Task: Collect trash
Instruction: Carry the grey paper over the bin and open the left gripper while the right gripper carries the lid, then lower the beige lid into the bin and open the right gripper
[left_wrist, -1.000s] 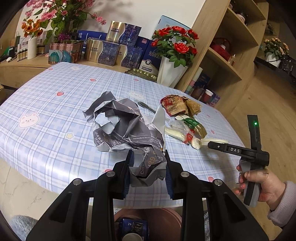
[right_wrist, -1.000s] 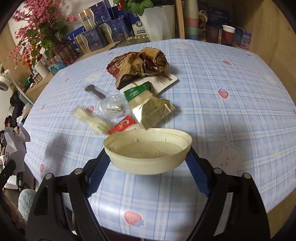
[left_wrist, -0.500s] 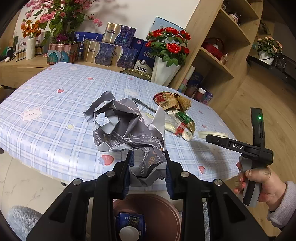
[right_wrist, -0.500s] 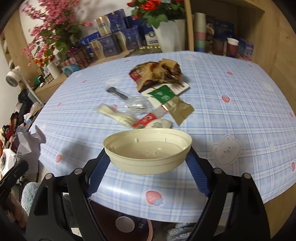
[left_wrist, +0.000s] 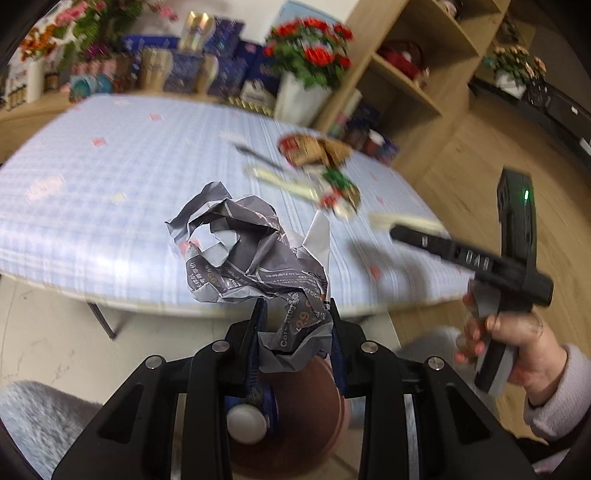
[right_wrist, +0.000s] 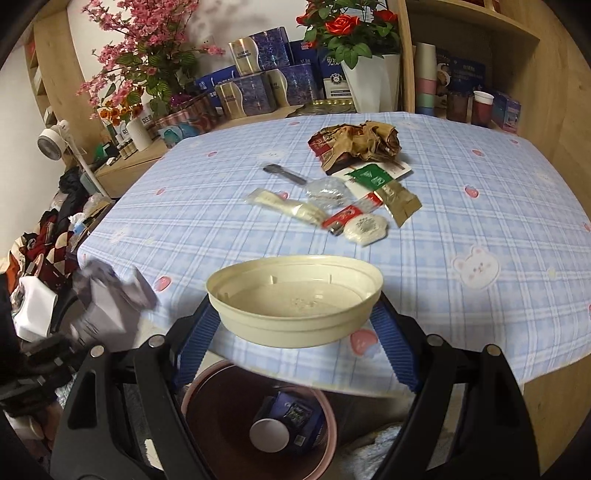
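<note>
My left gripper (left_wrist: 295, 328) is shut on a crumpled grey printed paper (left_wrist: 251, 254), held off the table's near edge above a brown bin (left_wrist: 295, 417). My right gripper (right_wrist: 295, 321) is shut on a cream plastic bowl (right_wrist: 295, 295), which hangs level over the table's front edge and above the same bin (right_wrist: 229, 410), where a blue carton and a white cup lie. In the left wrist view a hand holds the right gripper (left_wrist: 417, 236) at the right. In the right wrist view the grey paper (right_wrist: 107, 299) appears blurred at the left.
On the blue checked tablecloth (right_wrist: 480, 184) lie a crumpled brown bag (right_wrist: 358, 144), green and gold sachets (right_wrist: 388, 188), a red sachet, a white round packet (right_wrist: 365, 229), wrapped cutlery (right_wrist: 288, 206) and a dark spoon. Flower vases, boxes and wooden shelves stand behind; clothes are piled at the left.
Both grippers have drawn back from the table with their loads. The table's front edge and the brown bin beneath have come into view under each of them.
</note>
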